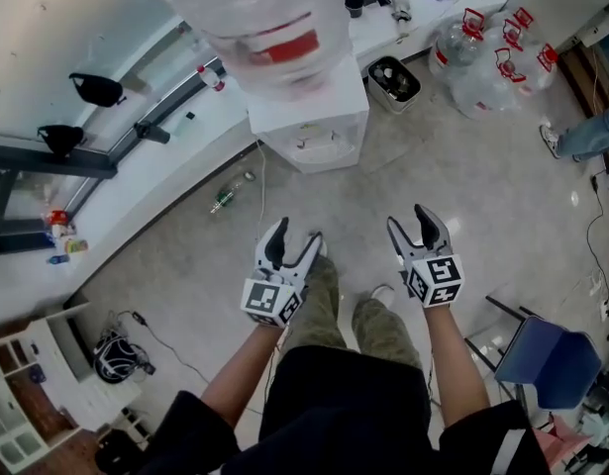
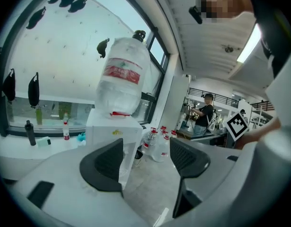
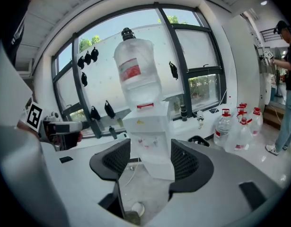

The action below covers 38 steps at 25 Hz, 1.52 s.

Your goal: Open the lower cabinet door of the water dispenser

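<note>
Floor [image 1: 482, 196]: grey, mottled. Standing on it we list:

- One white water dispenser [image 1: 309, 132], beside the low white ledge [image 1: 126, 186].
- One black waste bin [image 1: 393, 79], just right of the dispenser.
- A cluster of clear water jugs [image 1: 487, 62] with red caps and handles, farther right.
- A blue chair [image 1: 547, 364], at lower right.
- A white shelf unit [image 1: 32, 394], at lower left.

Lying on it we enter:

- One green bottle [image 1: 223, 199], on its side near the ledge, left of the dispenser.
- A tangle of black cable [image 1: 111, 356], next to the shelf unit.

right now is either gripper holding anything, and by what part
Nothing is held. The left gripper and right gripper both have their jaws apart and empty, away from the dispenser.
</note>
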Each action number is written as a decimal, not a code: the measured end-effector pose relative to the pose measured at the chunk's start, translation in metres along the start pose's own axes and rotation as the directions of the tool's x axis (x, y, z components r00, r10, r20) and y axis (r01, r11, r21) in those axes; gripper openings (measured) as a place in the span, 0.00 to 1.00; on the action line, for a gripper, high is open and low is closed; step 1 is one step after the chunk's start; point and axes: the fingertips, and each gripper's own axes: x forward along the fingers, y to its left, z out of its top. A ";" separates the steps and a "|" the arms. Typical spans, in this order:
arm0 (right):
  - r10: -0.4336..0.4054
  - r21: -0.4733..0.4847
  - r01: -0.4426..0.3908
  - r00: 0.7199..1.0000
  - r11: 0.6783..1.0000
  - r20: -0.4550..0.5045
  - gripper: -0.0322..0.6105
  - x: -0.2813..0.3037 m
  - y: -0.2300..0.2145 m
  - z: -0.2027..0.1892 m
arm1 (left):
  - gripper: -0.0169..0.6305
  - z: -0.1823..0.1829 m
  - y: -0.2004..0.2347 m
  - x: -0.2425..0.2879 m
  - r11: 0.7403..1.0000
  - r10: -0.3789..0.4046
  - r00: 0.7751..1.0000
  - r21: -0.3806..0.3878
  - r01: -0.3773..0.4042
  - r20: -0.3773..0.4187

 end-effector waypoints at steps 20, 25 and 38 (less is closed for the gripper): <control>0.067 -0.073 -0.065 0.998 0.995 0.020 0.42 0.160 -0.070 -0.175 | 0.47 -0.186 0.010 0.135 0.978 -0.182 0.979 0.084 0.189 -0.093; 0.070 -0.032 -0.068 0.996 0.997 0.053 0.42 0.217 -0.100 -0.221 | 0.47 -0.227 0.032 0.179 0.960 -0.233 0.968 0.136 0.243 -0.090; 0.099 0.023 -0.103 0.984 0.994 0.147 0.42 0.347 -0.137 -0.315 | 0.47 -0.289 0.086 0.250 0.926 -0.355 0.928 0.090 0.366 -0.114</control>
